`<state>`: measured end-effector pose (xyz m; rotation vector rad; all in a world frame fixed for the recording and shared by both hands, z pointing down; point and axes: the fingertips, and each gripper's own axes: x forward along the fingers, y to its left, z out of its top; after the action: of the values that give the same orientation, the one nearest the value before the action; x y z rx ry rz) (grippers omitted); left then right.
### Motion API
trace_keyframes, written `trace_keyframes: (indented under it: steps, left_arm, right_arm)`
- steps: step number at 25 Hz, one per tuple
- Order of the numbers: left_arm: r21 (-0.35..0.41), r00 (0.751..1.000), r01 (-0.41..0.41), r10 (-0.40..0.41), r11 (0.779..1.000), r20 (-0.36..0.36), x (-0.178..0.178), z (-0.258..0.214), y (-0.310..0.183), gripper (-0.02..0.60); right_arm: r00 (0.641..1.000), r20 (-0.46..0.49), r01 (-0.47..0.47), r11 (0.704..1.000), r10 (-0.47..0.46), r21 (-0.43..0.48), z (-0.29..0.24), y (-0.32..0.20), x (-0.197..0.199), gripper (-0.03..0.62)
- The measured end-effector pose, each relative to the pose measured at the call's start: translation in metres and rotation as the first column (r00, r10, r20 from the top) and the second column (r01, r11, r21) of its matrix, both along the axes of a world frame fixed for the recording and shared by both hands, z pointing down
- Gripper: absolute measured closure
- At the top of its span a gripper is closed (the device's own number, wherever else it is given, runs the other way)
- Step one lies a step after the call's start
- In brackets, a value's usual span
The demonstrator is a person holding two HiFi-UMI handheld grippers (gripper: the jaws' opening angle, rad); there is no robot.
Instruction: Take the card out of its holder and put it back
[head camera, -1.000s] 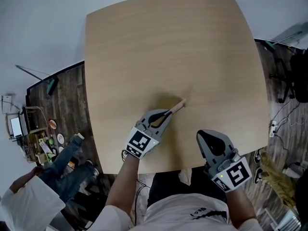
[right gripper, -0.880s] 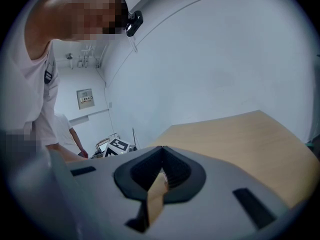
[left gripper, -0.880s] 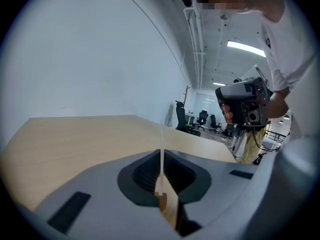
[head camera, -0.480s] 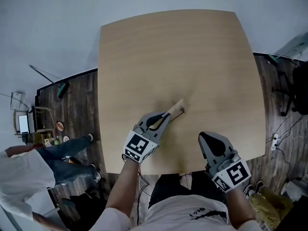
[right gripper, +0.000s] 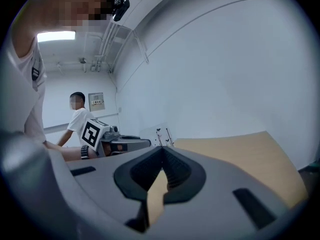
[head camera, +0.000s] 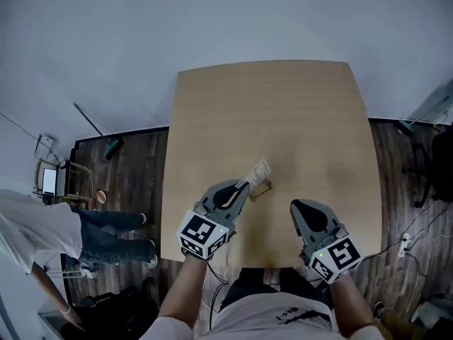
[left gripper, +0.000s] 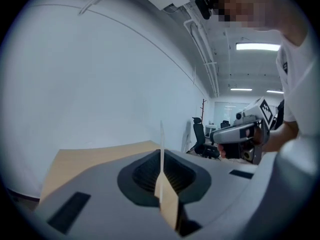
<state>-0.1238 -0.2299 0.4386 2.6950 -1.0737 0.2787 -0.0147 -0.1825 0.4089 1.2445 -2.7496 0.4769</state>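
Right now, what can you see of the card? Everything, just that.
The card is a thin, white, stiff-looking rectangle with a few small dark marks printed on one face. The left gripper is shut on its near edge; in that gripper's view it shows edge-on as a narrow upright sliver between the jaws. From the head view it stands tilted, right by the small wooden holder on the table. Whether its lower edge sits in the holder's slot can't be told.

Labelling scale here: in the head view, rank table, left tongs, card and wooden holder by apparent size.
1. table
2. left tongs, enlarged by nearness to the camera
3. card and wooden holder: alike, too small to rank
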Motion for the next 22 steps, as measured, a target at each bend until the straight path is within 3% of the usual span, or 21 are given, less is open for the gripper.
trace_keyframes:
  steps: [6,13,22]
  left_arm:
    - [0.05,0.996,0.093,-0.092,0.994,-0.018,0.003,-0.068,0.014,0.555]
    - [0.057,0.986,0.164,-0.161,0.985,-0.053,-0.007,-0.109,0.056,0.555]
    - [0.089,0.983,0.182,-0.178,0.979,-0.052,-0.005,-0.138,0.073,0.557]
  right_arm:
    - [0.999,-0.003,0.049,0.995,-0.049,0.089,-0.049,-0.012,-0.008,0.582]
    - [0.994,0.019,0.099,0.981,-0.103,0.165,-0.09,0.014,-0.016,0.582]
    - [0.989,0.033,0.133,0.97,-0.142,0.204,-0.118,0.018,-0.023,0.582]
